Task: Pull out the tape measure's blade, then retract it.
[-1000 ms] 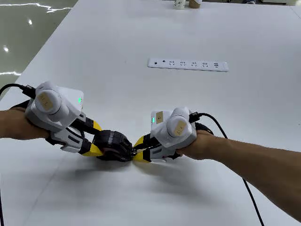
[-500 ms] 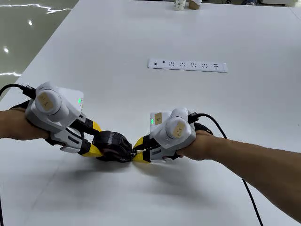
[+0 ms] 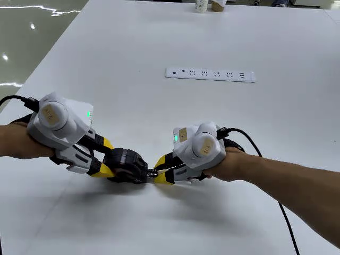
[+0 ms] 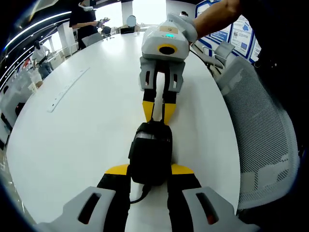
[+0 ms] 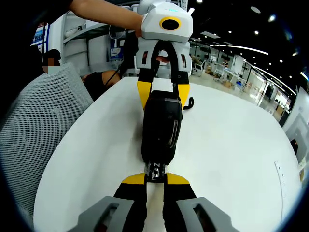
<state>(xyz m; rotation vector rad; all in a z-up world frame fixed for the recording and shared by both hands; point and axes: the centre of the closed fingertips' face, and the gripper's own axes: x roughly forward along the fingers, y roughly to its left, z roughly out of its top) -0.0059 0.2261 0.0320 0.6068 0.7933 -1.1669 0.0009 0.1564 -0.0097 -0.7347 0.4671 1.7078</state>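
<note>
The left tongs (image 4: 150,170) are clamping the tape measure (image 3: 126,163) by its black case, one yellow tip pressing on either side. The case is sitting low over the white counter (image 3: 159,42), close in front of the person; whether it is resting on the surface or hanging just above it, I cannot tell.

Directly opposite the tape measure's mouth, the right tongs (image 5: 154,180) are closing on the end of the blade (image 5: 155,169), pinching it between their yellow tips. In the right gripper view only a short stub of blade is showing between the case and the tips, with a printed numeral on it. The two pairs of tongs are nearly meeting nose to nose across the tape measure.

Judging from that, the pull-out is only just beginning: the grips are set, but almost all of the blade is sitting inside the case. What is remaining is nearly the whole task, namely drawing the right tongs away from the case while the left ones are holding it steady, then letting the blade run back in.

Well beyond the tape measure, a white power strip (image 3: 210,74) is lying flat on the counter. Farther off again, at the far edge, a couple of cups (image 3: 203,4) are standing.
</note>
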